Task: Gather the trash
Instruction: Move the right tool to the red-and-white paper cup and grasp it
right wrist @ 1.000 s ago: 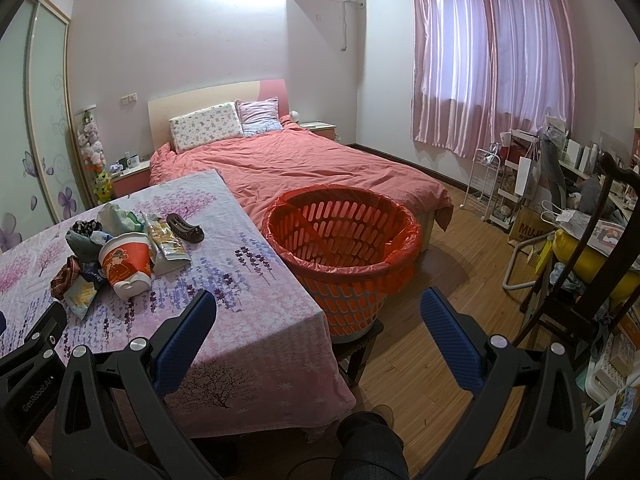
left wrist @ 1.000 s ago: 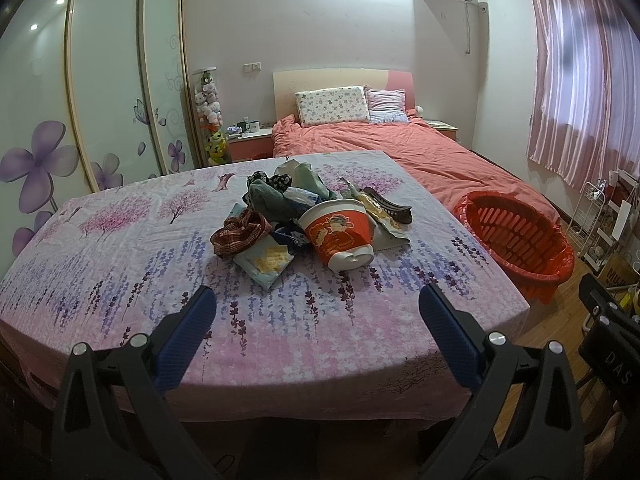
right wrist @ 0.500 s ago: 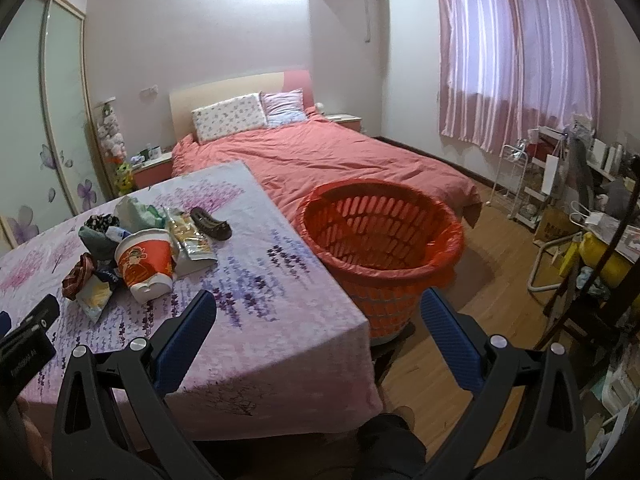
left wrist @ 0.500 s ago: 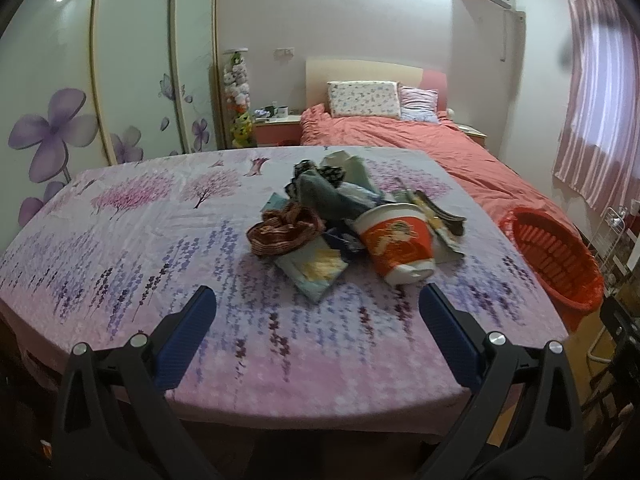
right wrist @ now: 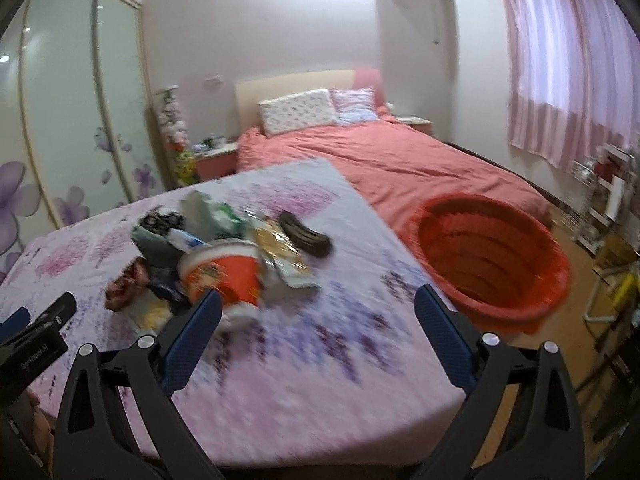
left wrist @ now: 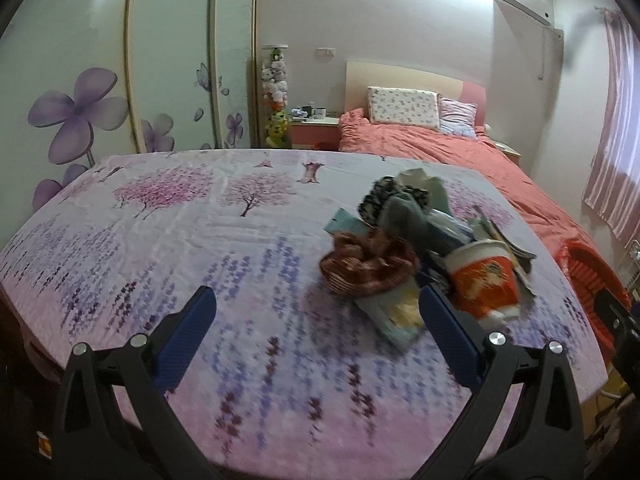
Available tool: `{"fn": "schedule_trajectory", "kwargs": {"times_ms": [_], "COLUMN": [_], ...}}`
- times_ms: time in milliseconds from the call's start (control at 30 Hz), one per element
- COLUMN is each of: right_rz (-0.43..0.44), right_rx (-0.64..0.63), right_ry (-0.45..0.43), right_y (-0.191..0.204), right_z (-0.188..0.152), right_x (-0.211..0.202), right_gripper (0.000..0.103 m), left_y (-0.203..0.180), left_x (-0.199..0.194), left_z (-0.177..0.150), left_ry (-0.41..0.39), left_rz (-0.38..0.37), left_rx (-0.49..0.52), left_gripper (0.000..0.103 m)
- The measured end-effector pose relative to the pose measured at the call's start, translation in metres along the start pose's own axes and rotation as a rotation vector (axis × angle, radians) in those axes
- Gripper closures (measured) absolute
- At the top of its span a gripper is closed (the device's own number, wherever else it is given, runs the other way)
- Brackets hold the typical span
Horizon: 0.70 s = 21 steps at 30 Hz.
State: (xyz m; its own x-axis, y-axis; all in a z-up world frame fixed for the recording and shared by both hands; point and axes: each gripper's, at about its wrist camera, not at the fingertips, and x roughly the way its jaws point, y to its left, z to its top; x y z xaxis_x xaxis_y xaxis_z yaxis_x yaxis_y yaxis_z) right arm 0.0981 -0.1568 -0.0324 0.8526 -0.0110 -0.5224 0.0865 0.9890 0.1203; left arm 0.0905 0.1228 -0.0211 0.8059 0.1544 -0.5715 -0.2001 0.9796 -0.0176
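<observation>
A heap of trash lies on the flowered tablecloth (left wrist: 168,248): a red instant-noodle cup (left wrist: 482,280) (right wrist: 224,274) tipped on its side, a plaid cloth wad (left wrist: 368,266), snack wrappers (right wrist: 286,256), a dark flat piece (right wrist: 306,234) and greenish bags (left wrist: 404,204). An orange basket (right wrist: 490,256) (left wrist: 588,276) stands beside the table's right edge. My left gripper (left wrist: 314,320) is open, low over the near cloth, its right finger beside a wrapper. My right gripper (right wrist: 316,322) is open, its left finger just in front of the cup.
Behind the table is a bed (right wrist: 400,160) with a red cover and two pillows. A wardrobe with flower-printed sliding doors (left wrist: 80,80) runs along the left. Pink curtains (right wrist: 568,60), a wire rack and clutter (right wrist: 612,200) line the right wall over wooden floor.
Both views have swung left and closer to the table. The trash heap now sits nearer each gripper, and the basket has slid toward the right edge of both views. Both grippers stay open.
</observation>
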Motion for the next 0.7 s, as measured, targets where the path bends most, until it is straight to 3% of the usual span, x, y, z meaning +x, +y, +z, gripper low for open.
{"fn": "schedule_trajectory", "kwargs": {"times_ms": [267, 700], "right_rz": [0.08, 0.028], "right_rx": [-0.044, -0.135], "right_ry": [0.094, 0.19], "right_y": [0.034, 0.062], "right_z": [-0.001, -0.012], "right_x": [0.053, 0.094], "right_gripper": [0.007, 0.009], "left_y": [0.022, 0.033], "left_x": [0.025, 0.051], "left_z": [0.001, -0.001], "left_ry": [0.019, 0.063], "left_rz": [0.009, -0.026], "left_rx": [-0.015, -0.002], "left_gripper": [0.004, 0.004]}}
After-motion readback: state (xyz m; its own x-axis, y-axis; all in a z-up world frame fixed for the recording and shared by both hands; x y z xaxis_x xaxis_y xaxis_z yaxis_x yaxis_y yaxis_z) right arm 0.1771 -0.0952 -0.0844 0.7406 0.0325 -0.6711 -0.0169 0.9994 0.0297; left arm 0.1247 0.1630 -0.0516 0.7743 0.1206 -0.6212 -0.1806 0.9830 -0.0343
